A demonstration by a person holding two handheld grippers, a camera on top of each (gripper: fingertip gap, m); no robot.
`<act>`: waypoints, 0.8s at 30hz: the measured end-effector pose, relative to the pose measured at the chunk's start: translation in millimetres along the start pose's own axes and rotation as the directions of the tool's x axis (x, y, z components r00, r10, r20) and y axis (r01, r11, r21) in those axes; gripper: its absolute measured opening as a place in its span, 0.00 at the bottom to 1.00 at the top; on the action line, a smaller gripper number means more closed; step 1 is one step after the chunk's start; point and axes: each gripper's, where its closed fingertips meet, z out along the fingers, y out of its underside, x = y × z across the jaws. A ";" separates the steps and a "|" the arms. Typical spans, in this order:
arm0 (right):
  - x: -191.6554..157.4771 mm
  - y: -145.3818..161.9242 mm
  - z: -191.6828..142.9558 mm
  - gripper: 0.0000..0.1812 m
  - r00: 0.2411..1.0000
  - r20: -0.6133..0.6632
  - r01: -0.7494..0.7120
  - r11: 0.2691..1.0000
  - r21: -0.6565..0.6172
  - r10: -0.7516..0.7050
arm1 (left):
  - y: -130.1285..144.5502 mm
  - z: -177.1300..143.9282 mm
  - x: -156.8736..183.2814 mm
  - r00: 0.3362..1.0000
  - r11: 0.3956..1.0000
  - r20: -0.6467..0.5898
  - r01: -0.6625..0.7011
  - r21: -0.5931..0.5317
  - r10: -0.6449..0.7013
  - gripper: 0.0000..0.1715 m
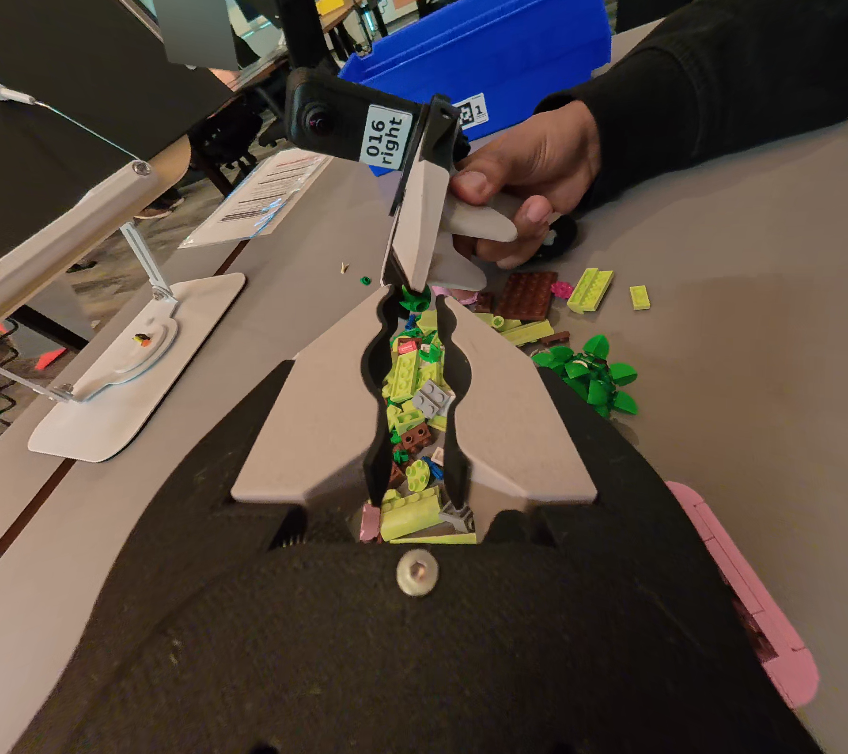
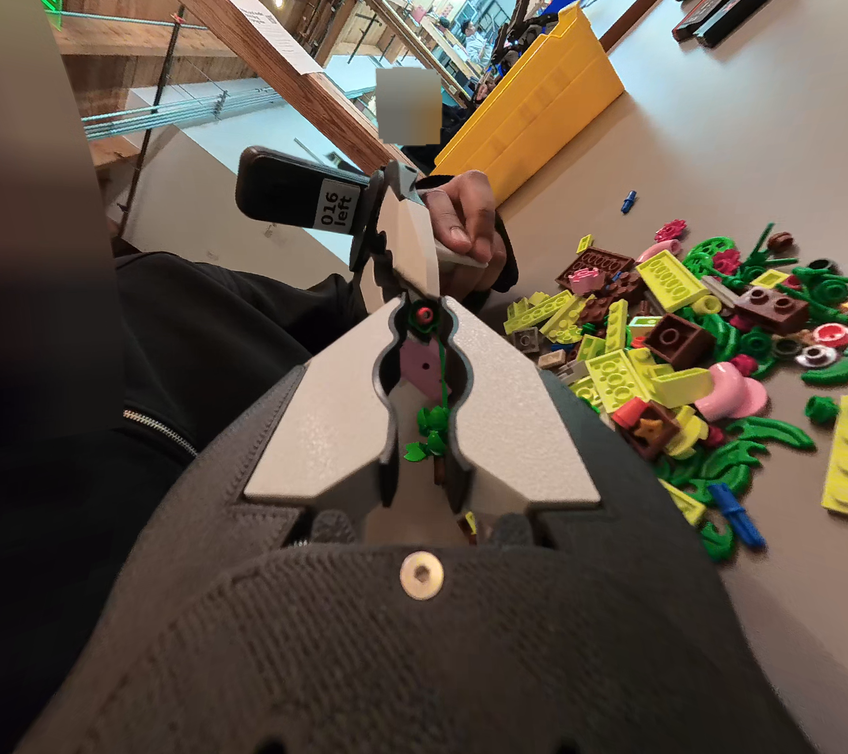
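— And the right gripper [image 2: 423, 305]?
— Pinched narrow on a green sprig [image 2: 423, 315] with a red bud, right at the tips. Thin stem and leaves hanging down between the fingers, clear of the table [image 2: 688, 163].
— And the left gripper [image 1: 415, 296]?
— Nearly closed too, tip to tip with the other, meeting at the same sprig. Cannot tell whether gripping it or only touching.
— Anything behind the sprig?
— A pink piece [image 2: 424, 365], just behind the stem; holder unclear.
— Below?
— A loose pile of bricks [image 2: 642, 365], lime, brown, green and pink, spread on the table under and beside both tools. A brown plate [image 1: 525, 296] and a leafy green cluster [image 1: 592, 374] at its edge.
— Farther off?
— A yellow bin [image 2: 527, 112] beyond the left hand [image 2: 463, 222], a blue bin [image 1: 482, 43] beyond the right hand [image 1: 527, 181].
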 end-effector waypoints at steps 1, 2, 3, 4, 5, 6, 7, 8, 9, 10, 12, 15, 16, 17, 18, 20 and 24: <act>0.2 -0.1 -0.1 0.05 1.000 0.005 -0.012 1.000 0.003 0.012 | 0.0 0.0 -0.5 1.000 1.000 0.001 0.007 0.000 -0.007 0.08; 0.3 -0.6 0.0 0.05 1.000 0.009 -0.021 1.000 0.007 0.021 | -0.3 -0.2 -1.5 1.000 1.000 0.006 0.008 0.004 -0.008 0.07; 0.3 -0.8 0.0 0.05 1.000 0.011 -0.027 1.000 0.010 0.026 | -0.4 -0.8 -2.1 1.000 1.000 0.009 0.003 0.007 -0.003 0.06; 0.2 -0.8 0.4 0.05 1.000 0.011 -0.029 1.000 0.011 0.029 | -0.4 -1.1 -3.4 1.000 1.000 0.015 0.003 0.008 -0.003 0.06; 0.0 -0.7 0.6 0.05 1.000 0.012 -0.029 1.000 0.012 0.029 | -1.0 -1.3 -3.9 1.000 1.000 0.017 0.005 0.009 -0.005 0.06; -0.5 -1.1 0.5 0.05 1.000 0.015 -0.027 1.000 0.015 0.026 | -2.2 -1.6 -4.8 1.000 1.000 0.019 0.010 0.012 -0.010 0.05; -2.1 -2.3 -0.1 0.05 0.999 0.024 -0.021 1.000 0.022 0.021 | -4.2 -2.3 -5.7 1.000 1.000 0.020 0.020 0.020 -0.020 0.05; -4.0 -4.9 -1.1 0.07 0.999 0.036 -0.013 0.999 0.035 0.012 | -6.7 -3.6 -7.5 0.999 0.999 0.021 0.037 0.033 -0.038 0.05; -4.1 -8.5 -3.1 0.11 0.999 0.034 -0.005 0.998 0.056 0.003 | -9.2 -5.4 -9.2 0.998 0.997 0.018 0.059 0.051 -0.060 0.05; -3.9 -12.4 -5.8 0.13 0.999 0.030 0.009 0.997 0.077 -0.011 | -11.9 -7.3 -11.4 0.996 0.994 0.014 0.086 0.071 -0.087 0.05; -3.4 -19.9 -11.8 0.14 0.999 0.019 0.042 0.992 0.116 -0.045 | -16.3 -10.7 -14.9 0.990 0.984 -0.003 0.141 0.111 -0.141 0.05; -4.1 -25.2 -16.8 0.10 0.997 0.001 0.082 0.987 0.139 -0.083 | -15.9 -12.4 -17.2 0.988 0.980 -0.007 0.156 0.127 -0.156 0.05; -4.7 -24.6 -16.4 0.09 0.996 0.000 0.086 0.987 0.134 -0.087 | -14.2 -11.7 -16.3 0.990 0.983 -0.005 0.141 0.118 -0.142 0.05; -5.0 -23.4 -15.2 0.09 0.996 -0.002 0.089 0.988 0.126 -0.089 | -13.0 -10.7 -15.0 0.992 0.986 -0.003 0.127 0.109 -0.127 0.05; -4.5 -21.1 -13.4 0.09 0.996 -0.004 0.087 0.990 0.114 -0.087 | -12.3 -9.7 -13.0 0.994 0.988 -0.004 0.113 0.103 -0.113 0.05; -3.0 -15.4 -9.3 0.09 0.998 -0.006 0.070 0.994 0.085 -0.070 | -11.5 -7.8 -10.5 0.996 0.992 0.002 0.084 0.089 -0.085 0.04; -3.1 -11.4 -6.1 0.06 0.999 0.013 0.028 0.997 0.070 -0.029 | -9.3 -5.9 -9.2 0.999 0.997 0.018 0.047 0.067 -0.048 0.05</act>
